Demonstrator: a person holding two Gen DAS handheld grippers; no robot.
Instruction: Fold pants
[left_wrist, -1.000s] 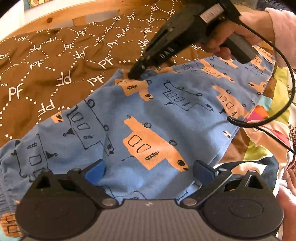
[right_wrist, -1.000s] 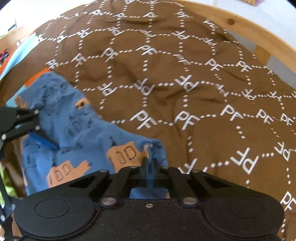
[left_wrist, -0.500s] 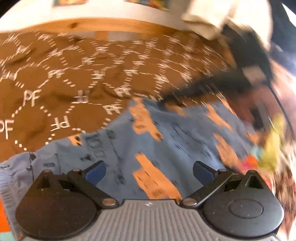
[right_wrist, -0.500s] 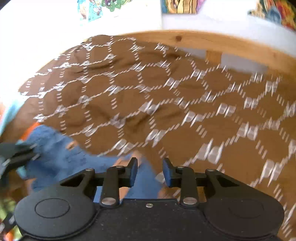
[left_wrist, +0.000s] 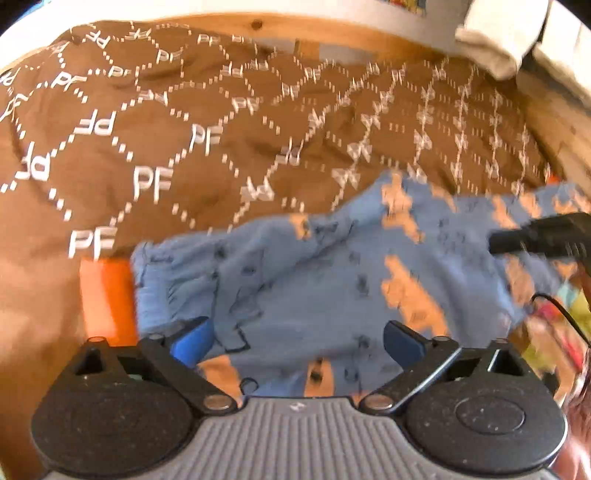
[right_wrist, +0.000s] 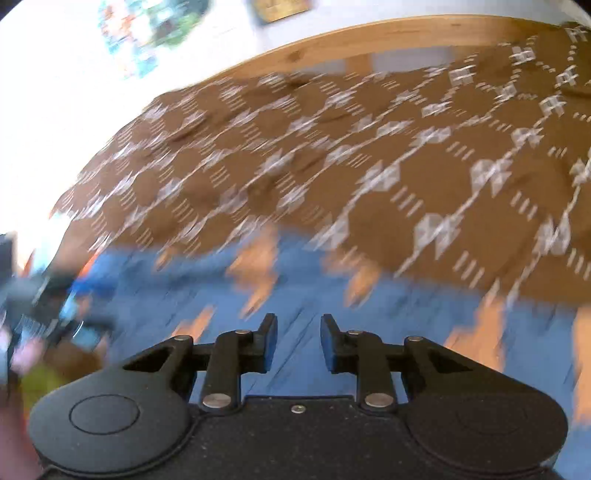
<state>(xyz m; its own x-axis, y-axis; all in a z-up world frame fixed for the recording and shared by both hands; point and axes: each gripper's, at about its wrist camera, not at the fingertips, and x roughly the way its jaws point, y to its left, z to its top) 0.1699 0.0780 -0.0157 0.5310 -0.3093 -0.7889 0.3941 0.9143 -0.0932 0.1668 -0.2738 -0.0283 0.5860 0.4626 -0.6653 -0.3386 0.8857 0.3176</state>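
The left gripper (left_wrist: 295, 341) hovered with its blue-padded fingers (left_wrist: 192, 341) spread wide and nothing pinched between them, over the blue pants (left_wrist: 325, 280) — printed with orange vehicles — that lay spread across the brown patterned bedspread (left_wrist: 177, 147). The right gripper (right_wrist: 298, 341), its jaws narrowly parted and closing on nothing, hung above the same fabric; its black tip showed at the left view's right edge. Beyond the bedspread ran the wooden bed frame (right_wrist: 369, 40) — both views were motion-blurred.

I see the pants (left_wrist: 332, 266) spread on the bedspread (left_wrist: 184, 147), near side; wooden bed rail (left_wrist: 351, 37) far behind.
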